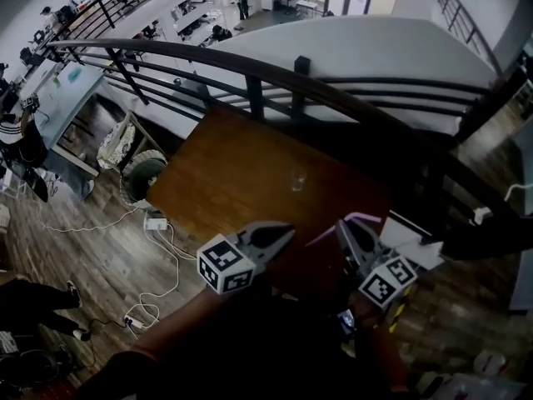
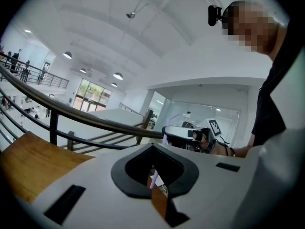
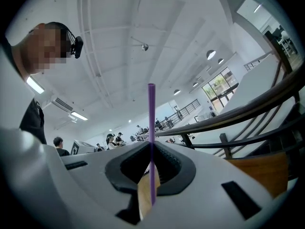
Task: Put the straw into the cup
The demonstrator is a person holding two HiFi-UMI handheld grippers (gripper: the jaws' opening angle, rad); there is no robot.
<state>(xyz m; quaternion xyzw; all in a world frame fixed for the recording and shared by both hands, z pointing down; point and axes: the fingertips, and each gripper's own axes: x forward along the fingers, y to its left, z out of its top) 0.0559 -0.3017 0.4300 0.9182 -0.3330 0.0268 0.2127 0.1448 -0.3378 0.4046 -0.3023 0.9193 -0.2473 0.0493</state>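
r gripper (image 3: 151, 149) pinches straw (image 3: 151, 118); l gripper (image 2: 153, 149) jaws together.

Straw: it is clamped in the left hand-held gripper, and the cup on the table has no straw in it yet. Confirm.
One thing is wrong: the straw is clamped in the right hand-held gripper, not the left, as the right gripper view shows. The cup on the table has no straw in it yet.

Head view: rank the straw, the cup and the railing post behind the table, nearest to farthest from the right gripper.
1. straw, clamped in the right gripper.
2. cup, ahead on the table.
3. railing post, beyond the table's far edge.
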